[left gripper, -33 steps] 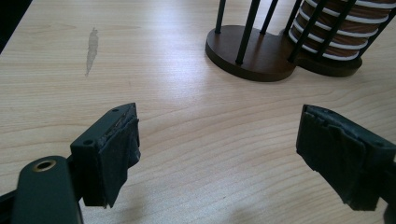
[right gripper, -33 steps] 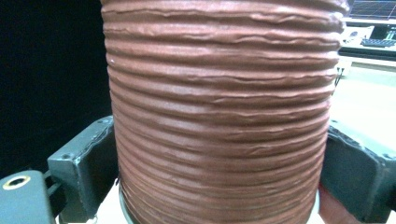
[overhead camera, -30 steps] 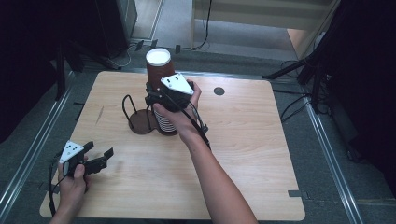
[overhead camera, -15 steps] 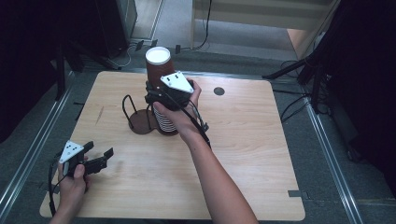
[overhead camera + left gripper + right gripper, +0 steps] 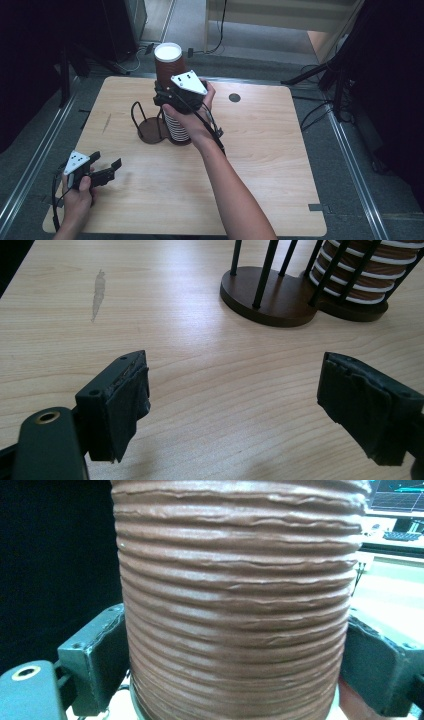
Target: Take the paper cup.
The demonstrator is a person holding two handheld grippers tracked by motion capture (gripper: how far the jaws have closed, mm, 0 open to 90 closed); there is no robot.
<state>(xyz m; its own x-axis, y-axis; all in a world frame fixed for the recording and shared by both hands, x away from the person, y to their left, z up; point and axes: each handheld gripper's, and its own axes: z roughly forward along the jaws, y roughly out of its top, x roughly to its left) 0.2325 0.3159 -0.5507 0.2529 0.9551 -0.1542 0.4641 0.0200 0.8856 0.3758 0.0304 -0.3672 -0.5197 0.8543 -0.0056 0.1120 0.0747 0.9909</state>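
A stack of brown ribbed paper cups (image 5: 175, 127) stands in a dark wire holder (image 5: 150, 132) at the table's back middle. The top cup (image 5: 169, 62) with its white inside rises above the rest. My right gripper (image 5: 167, 95) reaches in level from the right, and its jaws have just been closing on that cup. In the right gripper view both pads press the ribbed wall of the cup (image 5: 235, 605). My left gripper (image 5: 106, 161) rests low over the table's front left, open, with nothing between its fingers (image 5: 115, 405).
The holder's round wooden base (image 5: 270, 300) and thin black rods stand ahead of the left gripper, the cup stack (image 5: 365, 275) beside them. A small dark hole (image 5: 234, 97) marks the table's back right. A pale smear (image 5: 98, 290) lies on the wood.
My right gripper and the top cup sit very slightly higher in the high view than before. The left hand has not moved.
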